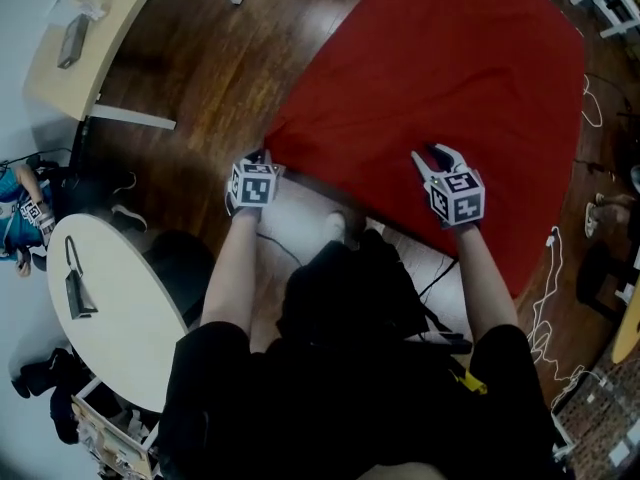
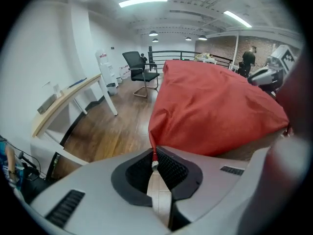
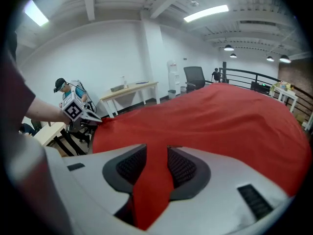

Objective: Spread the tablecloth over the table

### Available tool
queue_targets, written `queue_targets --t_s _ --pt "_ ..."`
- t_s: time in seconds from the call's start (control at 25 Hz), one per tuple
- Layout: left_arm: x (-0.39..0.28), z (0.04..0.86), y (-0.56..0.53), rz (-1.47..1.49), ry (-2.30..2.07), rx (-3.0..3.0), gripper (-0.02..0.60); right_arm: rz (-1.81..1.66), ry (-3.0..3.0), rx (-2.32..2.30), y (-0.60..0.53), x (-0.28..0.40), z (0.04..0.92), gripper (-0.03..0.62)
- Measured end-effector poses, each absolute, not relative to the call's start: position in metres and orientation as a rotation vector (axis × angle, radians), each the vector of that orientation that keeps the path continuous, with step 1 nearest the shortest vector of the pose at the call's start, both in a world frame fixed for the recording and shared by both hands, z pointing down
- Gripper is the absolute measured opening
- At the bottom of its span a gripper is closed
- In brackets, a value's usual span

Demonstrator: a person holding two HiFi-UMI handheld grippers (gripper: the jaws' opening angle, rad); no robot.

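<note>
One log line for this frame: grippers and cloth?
left gripper: shut on cloth corner | right gripper: open, cloth between jaws | cloth: spread ahead, near corner lifted

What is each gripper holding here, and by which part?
Left gripper is shut on a corner tip of the red fabric tablecloth. Right gripper has the cloth between its jaws; whether they press cannot be told.

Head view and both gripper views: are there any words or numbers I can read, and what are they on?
None: no words or numbers can be read anywhere.
The cubes on the left gripper and right gripper: black-and-white square patterns, not letters.
The white dispenser by the wall: a red mark, too blurred to read.
The tablecloth: plain red, no print.
</note>
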State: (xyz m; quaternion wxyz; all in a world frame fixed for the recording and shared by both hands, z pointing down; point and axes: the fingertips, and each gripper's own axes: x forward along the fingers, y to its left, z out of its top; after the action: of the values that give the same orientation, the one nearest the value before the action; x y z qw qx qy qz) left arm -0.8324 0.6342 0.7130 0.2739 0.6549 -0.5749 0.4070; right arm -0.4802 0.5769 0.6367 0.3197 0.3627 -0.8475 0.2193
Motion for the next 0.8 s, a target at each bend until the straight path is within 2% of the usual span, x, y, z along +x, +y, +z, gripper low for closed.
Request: queue_targets --t_s 0.32,0.6,0.72,0.8 --pt "-0.842 0.699 0.643 1.165 -1.473 1.907 0.003 0.448 -2.138 0.976 0.615 -0.521 0.658 0.141" --pt "-0.840 0.672 0.641 1.150 -1.455 1.991 0.006 0.443 -2.113 1.013 0.633 -0.516 0.655 0.141" --pt "-0.843 0.667 0.642 1.136 -1.495 1.971 0.043 0.439 -2.125 1.029 0.637 -0.517 0.649 0.141" --pt "-0.846 0.662 0.644 1.112 -1.536 1.950 0.108 0.428 -2.138 1.023 0.644 -0.518 0.647 0.141"
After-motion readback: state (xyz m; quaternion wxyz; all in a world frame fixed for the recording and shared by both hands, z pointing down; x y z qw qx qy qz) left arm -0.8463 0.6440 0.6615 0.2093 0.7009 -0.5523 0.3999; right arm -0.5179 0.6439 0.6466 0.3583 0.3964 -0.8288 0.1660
